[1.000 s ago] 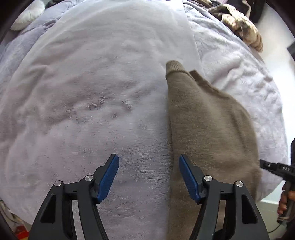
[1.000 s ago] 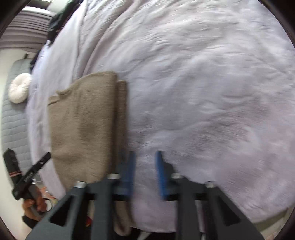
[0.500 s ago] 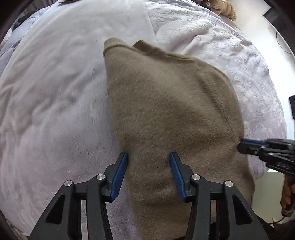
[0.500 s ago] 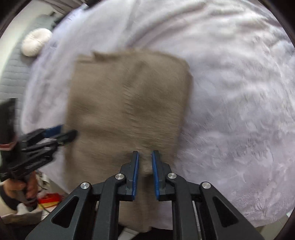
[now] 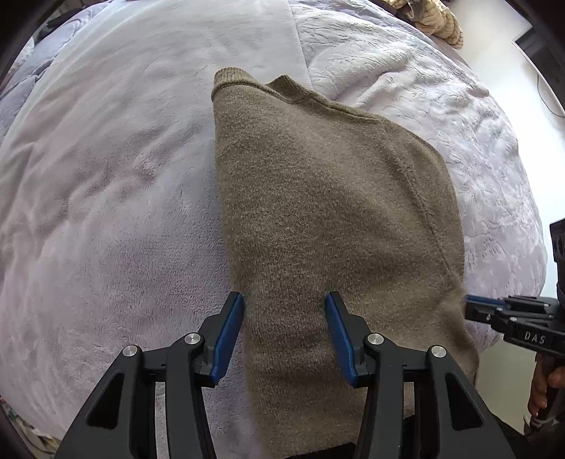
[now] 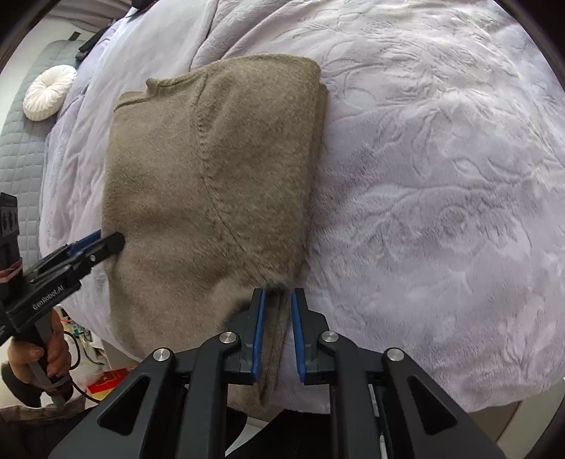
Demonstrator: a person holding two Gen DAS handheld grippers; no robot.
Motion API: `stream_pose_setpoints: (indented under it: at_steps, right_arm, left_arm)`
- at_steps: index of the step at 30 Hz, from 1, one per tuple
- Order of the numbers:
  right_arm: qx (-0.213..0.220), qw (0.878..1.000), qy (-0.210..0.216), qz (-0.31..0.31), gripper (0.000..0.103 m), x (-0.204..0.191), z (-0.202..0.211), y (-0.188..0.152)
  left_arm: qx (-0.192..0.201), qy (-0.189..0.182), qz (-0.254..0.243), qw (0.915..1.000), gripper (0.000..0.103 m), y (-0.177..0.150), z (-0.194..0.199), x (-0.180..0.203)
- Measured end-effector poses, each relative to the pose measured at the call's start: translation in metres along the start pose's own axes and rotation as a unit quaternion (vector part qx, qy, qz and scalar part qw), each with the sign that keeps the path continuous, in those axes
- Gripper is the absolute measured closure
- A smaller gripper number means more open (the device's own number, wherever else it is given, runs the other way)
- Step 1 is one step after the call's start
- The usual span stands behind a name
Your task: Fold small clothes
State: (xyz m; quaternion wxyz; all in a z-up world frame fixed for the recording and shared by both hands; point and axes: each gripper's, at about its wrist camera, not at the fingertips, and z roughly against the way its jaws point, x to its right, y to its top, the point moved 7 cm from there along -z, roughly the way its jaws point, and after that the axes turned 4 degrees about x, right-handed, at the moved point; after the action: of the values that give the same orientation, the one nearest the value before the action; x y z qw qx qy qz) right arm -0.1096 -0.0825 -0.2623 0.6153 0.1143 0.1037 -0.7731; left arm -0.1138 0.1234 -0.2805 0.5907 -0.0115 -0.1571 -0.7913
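Note:
A brown knitted sweater (image 5: pixel 328 212) lies folded lengthwise on a lilac plush blanket (image 5: pixel 106 212), its near end hanging over the bed edge. My left gripper (image 5: pixel 284 332) is open, its blue pads astride the sweater's left edge, just above the fabric. My right gripper (image 6: pixel 277 330) has its pads close together around the sweater's right edge (image 6: pixel 279 314), which bunches between them. The sweater fills the left half of the right wrist view (image 6: pixel 212 183). Each gripper shows in the other's view: the right one (image 5: pixel 469 309), the left one (image 6: pixel 106 243).
The lilac blanket (image 6: pixel 441 212) covers the bed. A round white cushion (image 6: pixel 49 91) lies on a grey quilt at the far left. A pile of beige clothes (image 5: pixel 438 21) sits at the far edge. The floor shows below the bed edge.
Both grippers moved onto the sweater's near end. The left jaws narrowed over its left edge. The right jaws closed on the right edge, and now stand slightly wider.

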Motion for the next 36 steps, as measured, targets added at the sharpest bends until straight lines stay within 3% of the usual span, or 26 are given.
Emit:
stream_pose_setpoints:
  at_steps: [12, 36]
  right_arm:
    - [0.021, 0.999, -0.002, -0.023, 0.086, 0.013, 0.029, 0.005]
    - [0.048, 0.998, 0.011, -0.04, 0.086, -0.006, 0.057, 0.009]
  left_arm:
    - [0.001, 0.008, 0.016, 0.9998, 0.053, 0.0, 0.002, -0.001]
    - [-0.013, 0.035, 0.034, 0.9987, 0.053, 0.004, 0.022, -0.009]
